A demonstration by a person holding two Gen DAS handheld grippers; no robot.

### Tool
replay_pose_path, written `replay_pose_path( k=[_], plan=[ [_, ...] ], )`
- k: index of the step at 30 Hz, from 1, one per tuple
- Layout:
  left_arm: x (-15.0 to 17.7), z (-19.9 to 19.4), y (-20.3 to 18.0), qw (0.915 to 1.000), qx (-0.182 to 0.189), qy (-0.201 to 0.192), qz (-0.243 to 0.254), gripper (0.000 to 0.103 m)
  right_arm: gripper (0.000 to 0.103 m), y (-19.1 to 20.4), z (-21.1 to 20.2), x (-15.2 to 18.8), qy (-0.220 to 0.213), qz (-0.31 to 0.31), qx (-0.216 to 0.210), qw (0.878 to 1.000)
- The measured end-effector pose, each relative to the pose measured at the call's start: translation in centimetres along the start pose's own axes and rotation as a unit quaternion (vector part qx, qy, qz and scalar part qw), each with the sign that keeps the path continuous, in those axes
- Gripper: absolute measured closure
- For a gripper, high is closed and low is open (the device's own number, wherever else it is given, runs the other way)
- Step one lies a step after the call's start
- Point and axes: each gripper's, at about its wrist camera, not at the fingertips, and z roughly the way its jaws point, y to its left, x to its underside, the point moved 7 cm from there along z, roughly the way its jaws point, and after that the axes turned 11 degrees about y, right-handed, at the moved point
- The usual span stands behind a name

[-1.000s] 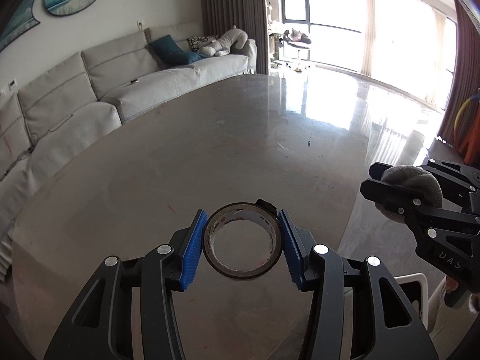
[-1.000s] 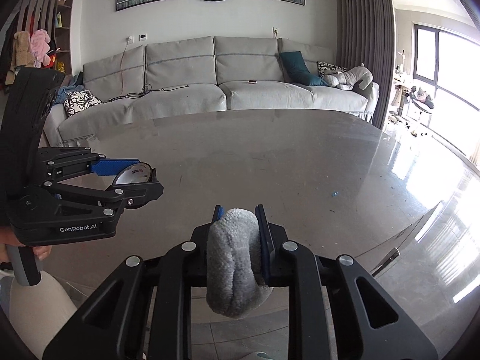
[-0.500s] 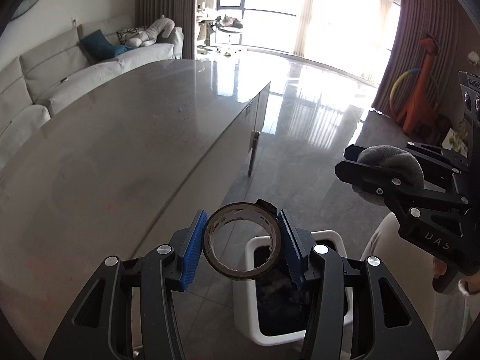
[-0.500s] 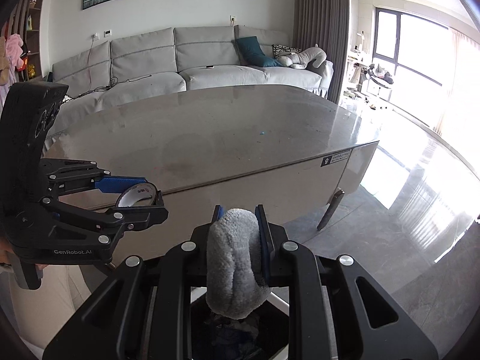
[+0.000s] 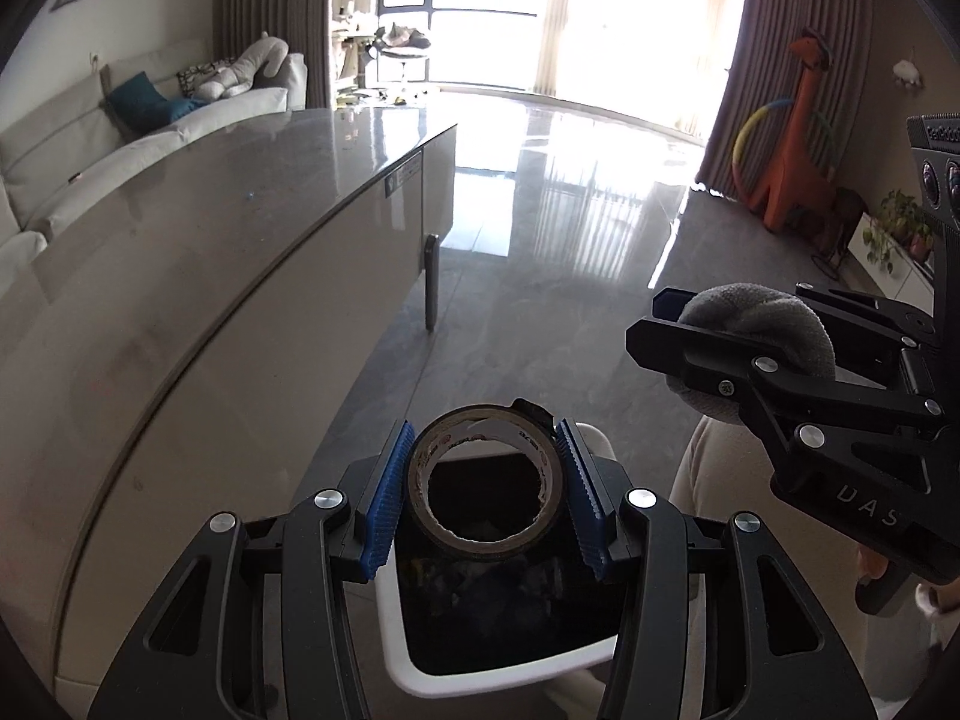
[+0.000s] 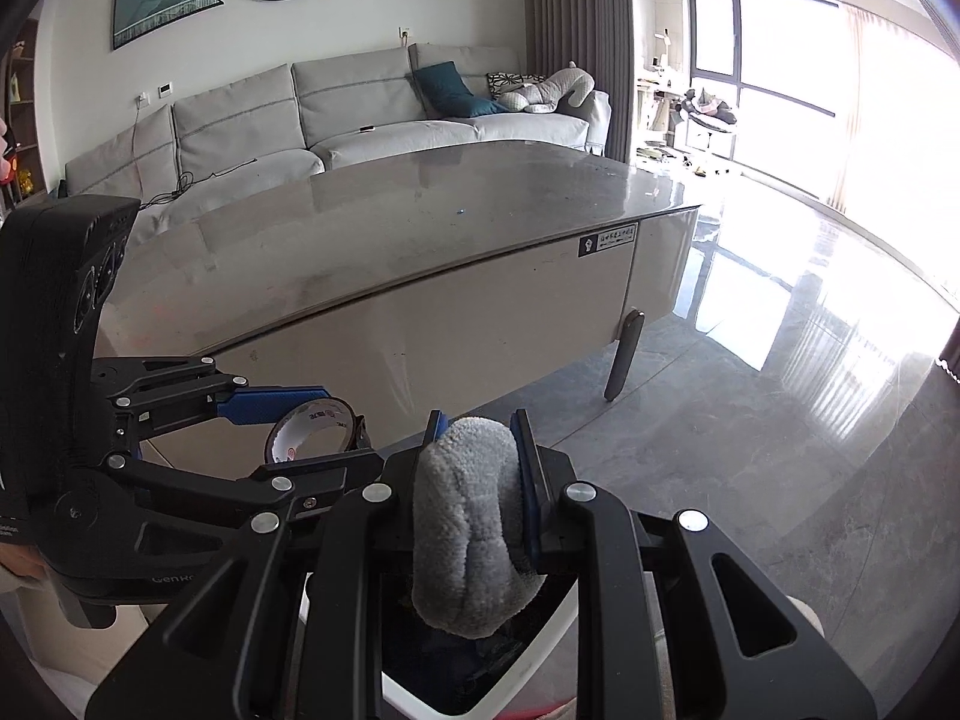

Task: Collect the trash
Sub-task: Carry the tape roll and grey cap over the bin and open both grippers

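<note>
My left gripper (image 5: 486,480) is shut on a brown tape roll (image 5: 486,543), held directly above the open white trash bin (image 5: 480,684) on the floor. My right gripper (image 6: 474,468) is shut on a rolled grey sock (image 6: 468,540), also over the bin (image 6: 432,702), whose dark inside holds some trash. In the left wrist view the right gripper (image 5: 708,324) with the sock (image 5: 762,324) is to the right and higher. In the right wrist view the left gripper (image 6: 312,426) with the tape roll (image 6: 309,429) is at the left, close beside.
A grey-topped table (image 6: 420,228) stands just beyond the bin, its leg (image 6: 621,354) on the glossy floor. A grey sofa (image 6: 360,114) is behind it. An orange giraffe toy (image 5: 792,138) stands far right by the curtains.
Both grippers have swung off the table top and down, from over the table to over the trash bin. Both still hold their objects.
</note>
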Motion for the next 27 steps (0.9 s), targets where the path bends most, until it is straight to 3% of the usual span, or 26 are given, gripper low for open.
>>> replay_pose_path(
  k=[11,15,16,17,20,27],
  plan=[
    [-0.1,1.2,-1.5,0.9995,0.005,0.015,0.026,0.055,0.080,-0.7,0.8,1.6,0.017,0.008,-0.003,1.000],
    [0.1,2.5,-2.5,0.9982,0.027,0.039,0.037,0.054,0.080,-1.2,0.5,1.8,0.017,0.013,0.000,1.000],
    [0.2,2.9,-2.6,0.9973,0.030,0.054,0.040,0.045,0.080,-1.2,0.5,1.8,0.017,0.014,0.001,1.000],
    [0.4,3.6,-2.6,0.9971,0.021,0.064,0.036,0.008,0.080,-1.3,0.5,1.9,0.018,0.014,0.001,1.000],
    [0.2,4.1,-2.2,0.9981,-0.012,0.050,0.035,0.005,0.080,-1.4,0.6,1.9,0.022,0.015,0.003,1.000],
    [-0.2,4.2,-1.3,0.9985,-0.017,0.048,0.023,0.005,0.080,-1.1,0.9,2.1,0.026,0.013,0.001,1.000]
  ],
)
